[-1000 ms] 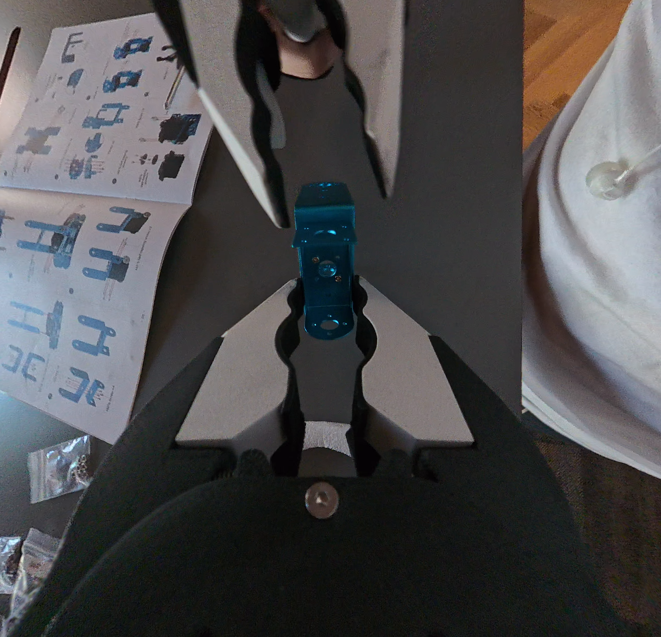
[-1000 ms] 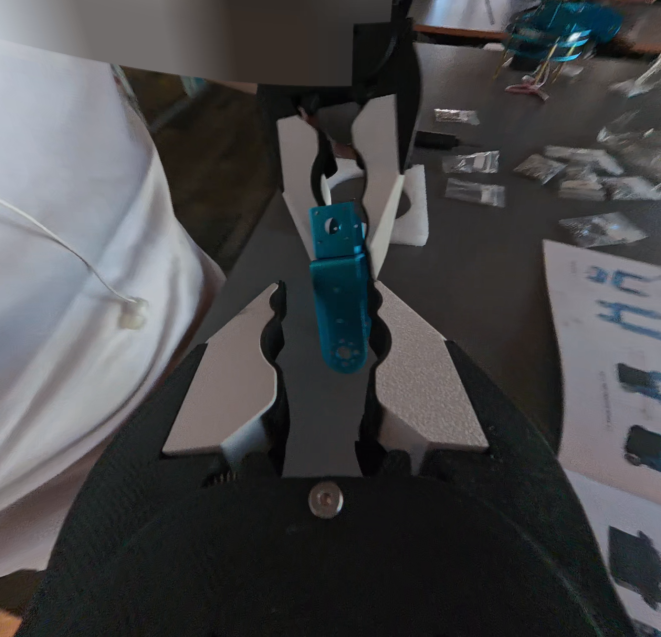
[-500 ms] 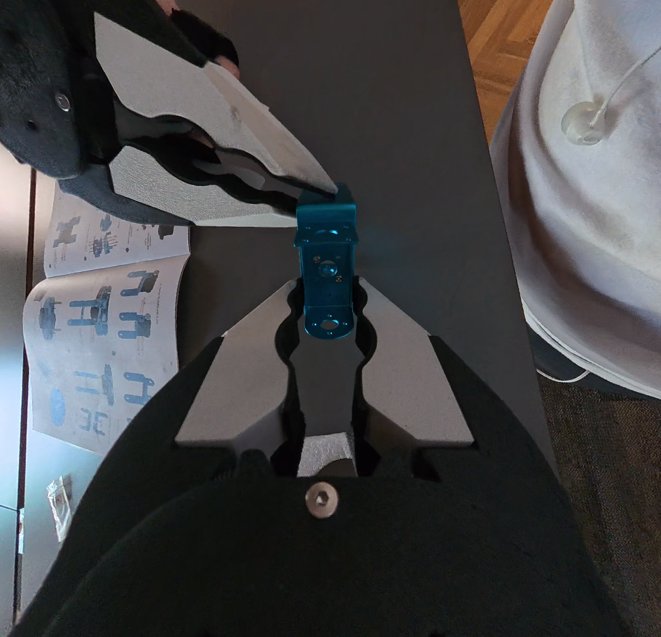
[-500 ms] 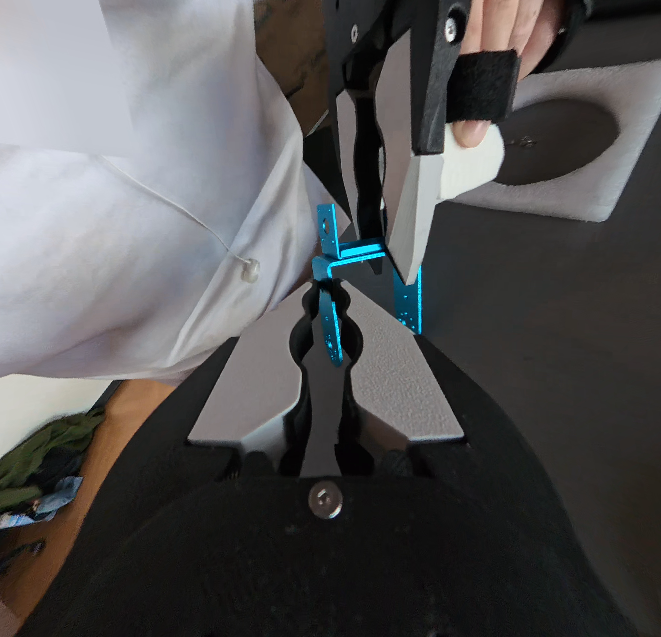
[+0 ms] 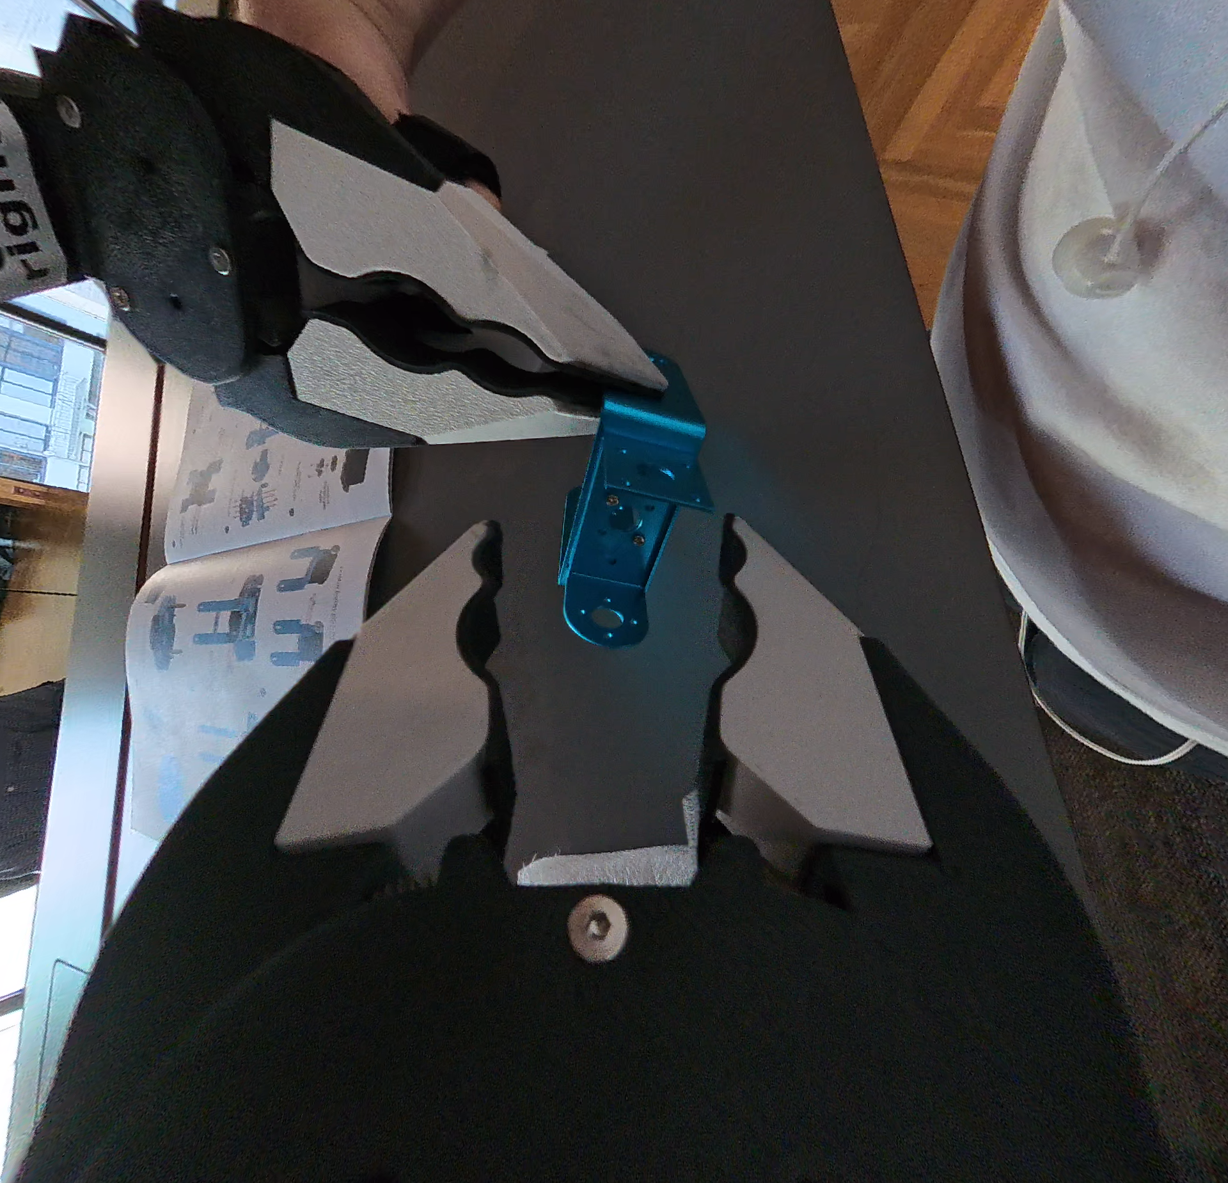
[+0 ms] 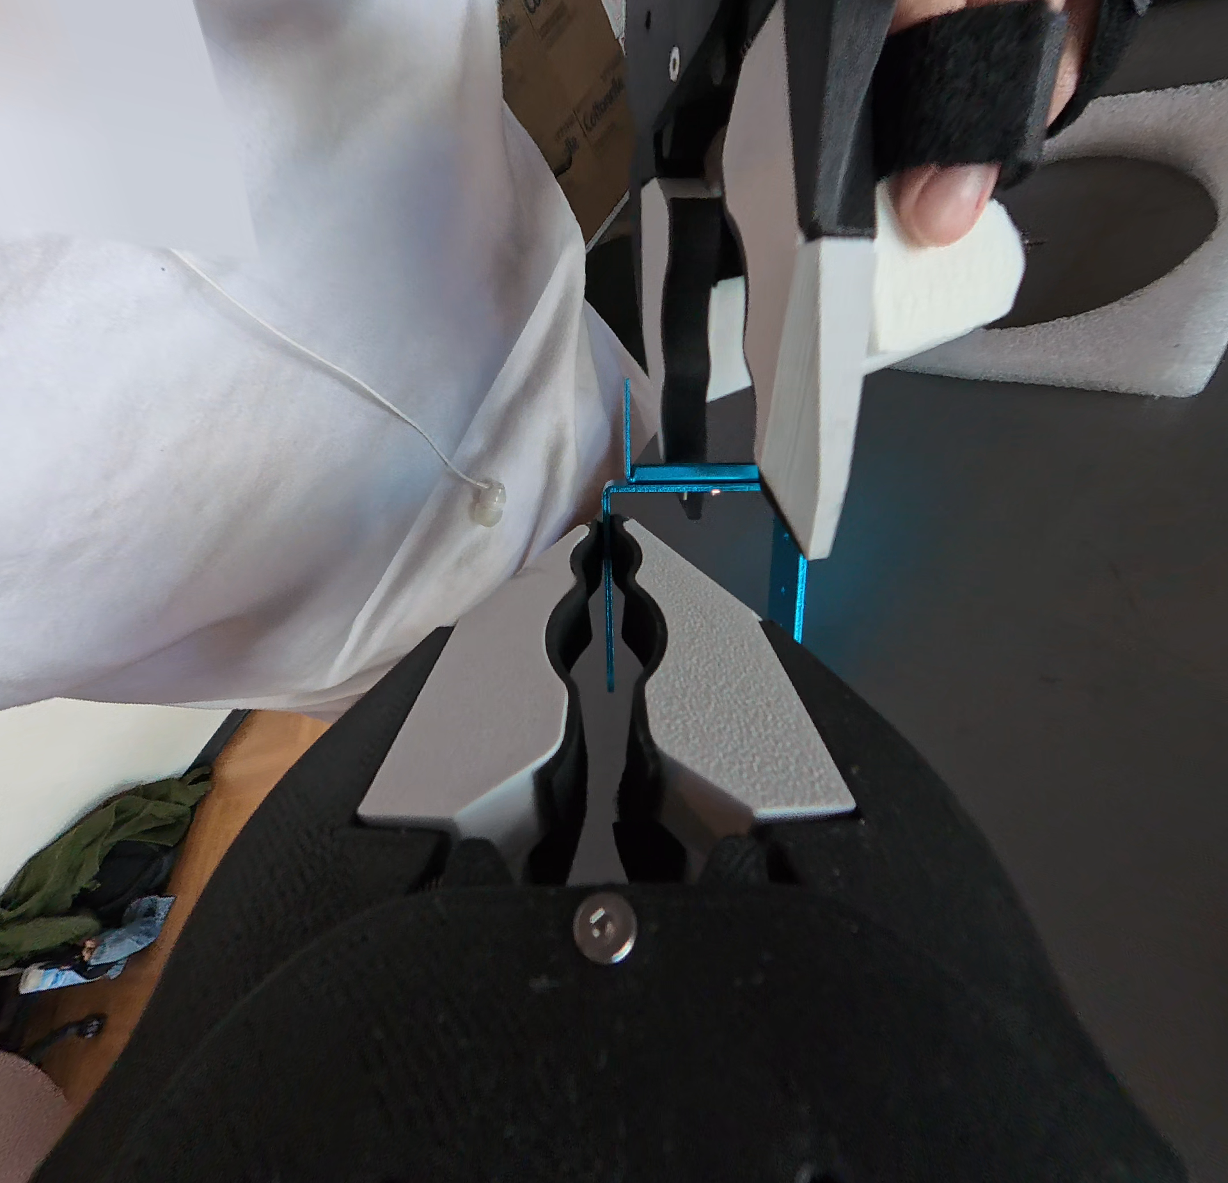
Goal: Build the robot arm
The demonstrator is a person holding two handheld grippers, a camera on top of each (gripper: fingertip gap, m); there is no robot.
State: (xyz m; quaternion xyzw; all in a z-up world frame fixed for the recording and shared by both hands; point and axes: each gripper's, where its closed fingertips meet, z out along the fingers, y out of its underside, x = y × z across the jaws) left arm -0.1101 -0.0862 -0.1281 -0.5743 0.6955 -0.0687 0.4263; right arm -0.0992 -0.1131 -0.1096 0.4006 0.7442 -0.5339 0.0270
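The left gripper (image 5: 608,533) stands spread wide in its own view, its fingers flanking but not touching the blue metal bracket (image 5: 621,533), which hangs over the dark table (image 5: 698,154). The right gripper (image 5: 628,403) reaches in from the left side and pinches the bracket's top. An open instruction booklet (image 5: 246,593) lies near the table's left edge

In the right wrist view, the right gripper (image 6: 608,529) is pressed together on one thin blue bracket (image 6: 691,473) flange; the left gripper (image 6: 737,486) hovers above it, beside white foam (image 6: 1129,327)
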